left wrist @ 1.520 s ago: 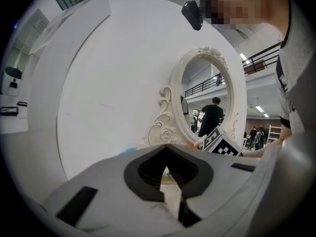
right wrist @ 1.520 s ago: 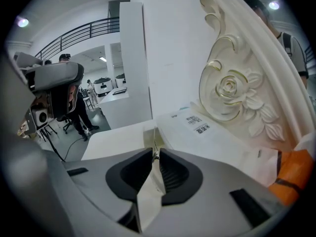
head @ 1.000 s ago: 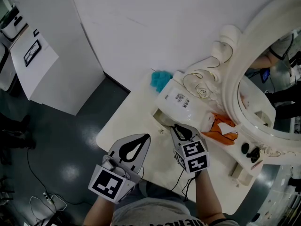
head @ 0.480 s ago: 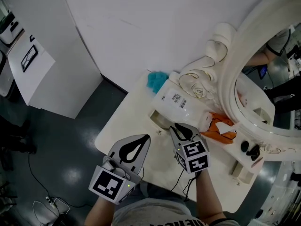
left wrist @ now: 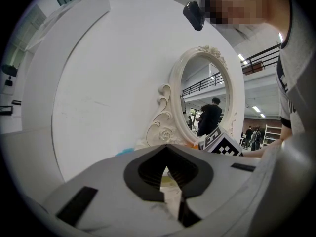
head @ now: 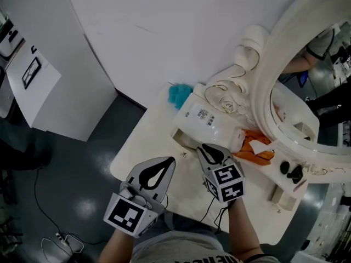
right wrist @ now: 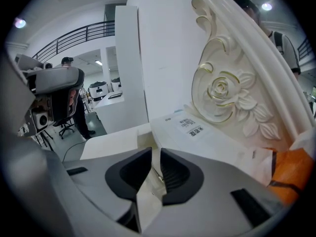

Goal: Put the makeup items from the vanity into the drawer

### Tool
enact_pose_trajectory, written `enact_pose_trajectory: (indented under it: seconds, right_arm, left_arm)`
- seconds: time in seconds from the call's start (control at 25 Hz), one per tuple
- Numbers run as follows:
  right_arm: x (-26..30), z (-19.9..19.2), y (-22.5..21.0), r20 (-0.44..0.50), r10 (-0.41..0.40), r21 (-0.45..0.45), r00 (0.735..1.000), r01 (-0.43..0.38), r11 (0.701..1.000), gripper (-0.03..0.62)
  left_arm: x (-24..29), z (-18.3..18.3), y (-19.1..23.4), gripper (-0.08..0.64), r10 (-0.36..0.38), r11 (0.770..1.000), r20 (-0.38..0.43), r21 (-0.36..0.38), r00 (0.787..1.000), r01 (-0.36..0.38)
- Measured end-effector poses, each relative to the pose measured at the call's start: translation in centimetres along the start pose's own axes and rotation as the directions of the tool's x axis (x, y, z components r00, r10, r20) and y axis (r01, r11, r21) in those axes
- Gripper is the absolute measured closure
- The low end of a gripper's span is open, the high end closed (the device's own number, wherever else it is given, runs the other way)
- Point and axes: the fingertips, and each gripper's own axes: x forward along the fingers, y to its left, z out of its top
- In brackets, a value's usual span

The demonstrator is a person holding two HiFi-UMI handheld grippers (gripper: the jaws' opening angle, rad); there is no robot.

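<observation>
Beside the cream vanity drawer (head: 181, 137), our right gripper (head: 208, 148) has just been opening its empty jaws, while our left gripper (head: 170, 160) has its jaws together.

Noted: vanity top (head: 156, 144) cream; mirror frame (head: 274, 64) ivory, gilt-lined scrollwork; bottle (head: 211, 122) white, black-printed label; puff (head: 178, 93) teal; packet (head: 255, 151) orange; floor (head: 82, 163) dark grey.

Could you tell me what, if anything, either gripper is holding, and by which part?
Nothing is held. The left gripper is shut empty; the right gripper has just been opening its jaws, nothing between them.
</observation>
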Motion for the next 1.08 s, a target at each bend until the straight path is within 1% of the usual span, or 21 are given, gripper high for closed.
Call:
enact_pose_trajectory:
  seconds: [0.12, 0.16, 0.32, 0.48, 0.52, 0.64, 0.68, 0.8, 0.84, 0.96, 1.08]
  right_arm:
    - [-0.6, 0.5, 0.1, 0.029, -0.004, 0.017, 1.000, 0.003, 1.000, 0.572]
    - [-0.8, 0.7, 0.2, 0.042, -0.003, 0.025, 0.999, 0.002, 1.000, 0.578]
    - [-2.1, 1.5, 0.7, 0.106, 0.019, 0.071, 0.994, -0.026, 0.997, 0.580]
    - [-3.8, 2.4, 1.4, 0.179, 0.037, 0.084, 0.983, -0.053, 0.995, 0.580]
    - [-4.3, 2.6, 1.6, 0.199, 0.038, 0.088, 0.979, -0.056, 0.995, 0.580]
    - [-6.0, 3.0, 2.0, 0.256, 0.028, 0.105, 0.966, -0.057, 0.993, 0.580]
    - [-6.6, 3.1, 2.2, 0.273, 0.023, 0.111, 0.962, -0.055, 0.992, 0.580]
    - [-8.4, 3.3, 2.4, 0.317, 0.001, 0.136, 0.948, -0.046, 0.990, 0.580]
    - [-9.0, 3.3, 2.4, 0.332, -0.008, 0.147, 0.943, -0.043, 0.988, 0.580]
    - [-10.9, 3.2, 2.4, 0.372, -0.030, 0.180, 0.928, -0.040, 0.983, 0.580]
    - [-12.8, 3.1, 2.3, 0.406, -0.046, 0.200, 0.913, -0.040, 0.979, 0.580]
  left_arm:
    - [0.1, 0.3, -0.1, 0.549, -0.014, 1.000, 0.020, 0.019, 1.000, 0.013]
    - [0.1, 0.3, -0.2, 0.548, -0.021, 1.000, 0.018, 0.022, 1.000, 0.020]
    - [0.3, 0.1, -1.0, 0.549, -0.052, 0.999, -0.010, 0.010, 0.999, 0.052]
    - [0.7, 0.2, -2.0, 0.548, -0.094, 0.995, -0.014, 0.020, 0.995, 0.095]
    - [0.8, 0.3, -2.2, 0.549, -0.108, 0.994, -0.007, 0.030, 0.994, 0.108]
    - [1.4, 1.0, -3.1, 0.548, -0.154, 0.984, 0.045, 0.091, 0.987, 0.150]
    - [1.5, 0.9, -3.5, 0.549, -0.169, 0.982, 0.041, 0.095, 0.985, 0.164]
    - [1.7, 0.3, -5.1, 0.548, -0.211, 0.976, -0.020, 0.056, 0.977, 0.212]
    - [1.8, 0.3, -5.6, 0.549, -0.226, 0.972, -0.021, 0.060, 0.974, 0.227]
    - [2.2, 0.9, -6.9, 0.549, -0.265, 0.958, 0.031, 0.119, 0.964, 0.259]
    - [2.4, 1.0, -8.3, 0.548, -0.292, 0.948, 0.047, 0.145, 0.955, 0.282]
